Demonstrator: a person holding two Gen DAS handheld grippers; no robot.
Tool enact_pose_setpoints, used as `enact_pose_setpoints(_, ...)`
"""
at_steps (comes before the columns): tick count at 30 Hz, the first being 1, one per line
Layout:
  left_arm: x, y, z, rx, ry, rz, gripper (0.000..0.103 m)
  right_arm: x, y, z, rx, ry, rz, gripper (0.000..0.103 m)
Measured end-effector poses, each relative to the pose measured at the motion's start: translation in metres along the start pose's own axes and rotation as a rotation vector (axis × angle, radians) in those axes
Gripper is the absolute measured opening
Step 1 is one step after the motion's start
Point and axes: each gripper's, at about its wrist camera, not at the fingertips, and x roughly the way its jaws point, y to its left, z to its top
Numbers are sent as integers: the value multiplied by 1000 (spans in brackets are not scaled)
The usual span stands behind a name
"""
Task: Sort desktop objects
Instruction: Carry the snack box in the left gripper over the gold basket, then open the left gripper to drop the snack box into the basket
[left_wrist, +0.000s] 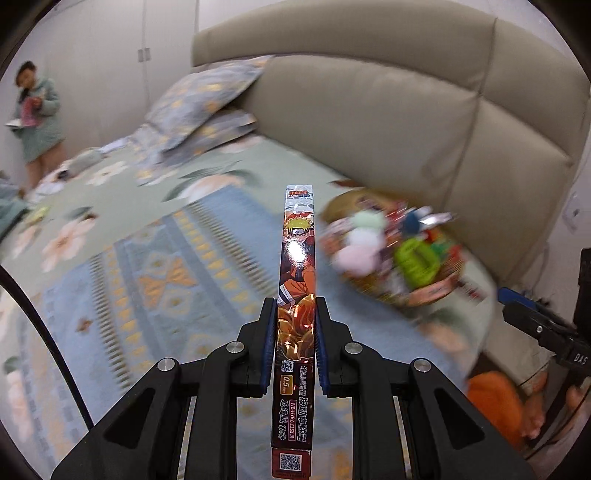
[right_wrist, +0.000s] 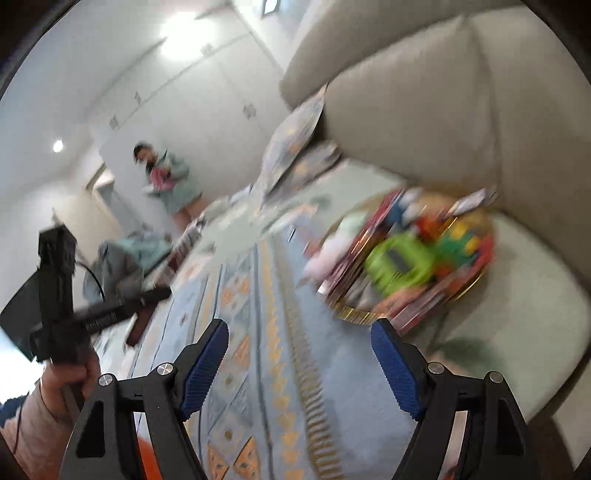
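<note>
My left gripper (left_wrist: 296, 306) is shut on a long narrow pen box (left_wrist: 297, 280) printed with an orange cartoon figure. It holds the box above the bed, pointing forward. To its right lies a blurred pile of toys and packets (left_wrist: 391, 251) with a bright green toy (left_wrist: 415, 260) in it. My right gripper (right_wrist: 299, 332) is open and empty, above the bedspread, just short of the same pile (right_wrist: 402, 258). The left gripper holding the box also shows in the right wrist view (right_wrist: 110, 310), at the left.
A patterned blue and green bedspread (left_wrist: 155, 266) covers the bed. A padded beige headboard (left_wrist: 406, 110) stands behind the pile. Pillows (left_wrist: 199, 99) lie at the back. A child (left_wrist: 35, 114) stands by white wardrobes at the far left. The bed's edge (right_wrist: 535, 369) is at the right.
</note>
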Motion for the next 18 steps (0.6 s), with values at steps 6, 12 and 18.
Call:
enact_pose_setpoints(6, 50, -64, 49, -5, 3, -198, 16, -29, -51, 22, 182, -104, -14, 79)
enact_pose_setpoints(12, 106, -119, 73, 29, 52, -275, 16, -26, -82, 21, 212, -88, -67, 80)
enact_pose_setpoints(18, 140, -135, 72, 30, 63, -257, 32, -17, -86, 41, 150, -77, -105, 80)
